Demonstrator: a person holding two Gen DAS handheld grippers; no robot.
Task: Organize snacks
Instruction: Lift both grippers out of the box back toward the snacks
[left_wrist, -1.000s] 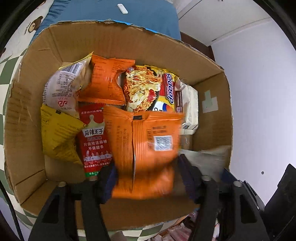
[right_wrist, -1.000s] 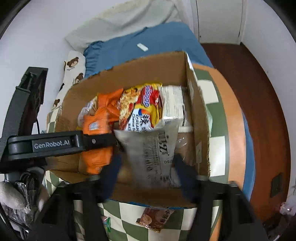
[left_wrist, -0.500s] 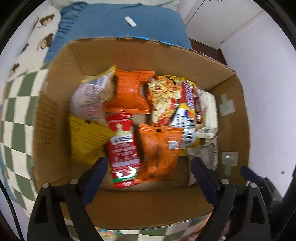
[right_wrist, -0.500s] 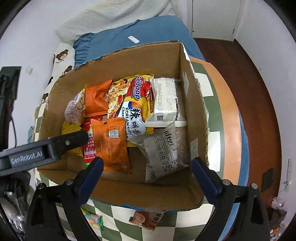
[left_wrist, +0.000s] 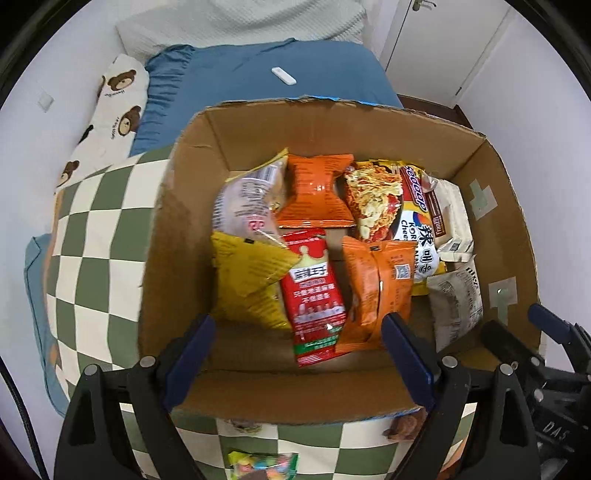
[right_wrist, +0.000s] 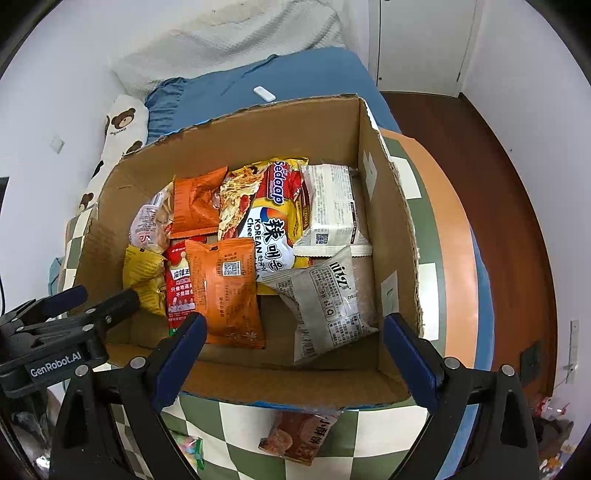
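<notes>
My left gripper (left_wrist: 299, 354) and right gripper (right_wrist: 295, 350) both hang empty, jaws spread wide, over the near rim of the cardboard box (right_wrist: 295, 384). Inside, near the front wall, lie an orange packet (right_wrist: 225, 291) and a grey packet (right_wrist: 328, 295) (both flat). Deeper in, the Sedaap noodle pack (right_wrist: 269, 225) rests toward the back wall.

- "sedaap", "korean" and "chee…" on the yellow noodle packet (right_wrist: 275, 225), at the box's twelve o'clock
- "genrobot.ai" on the left gripper (right_wrist: 55, 365), at eight o'clock
- "小酥饼" on the brown snack bag (right_wrist: 301, 435), at six o'clock
</notes>
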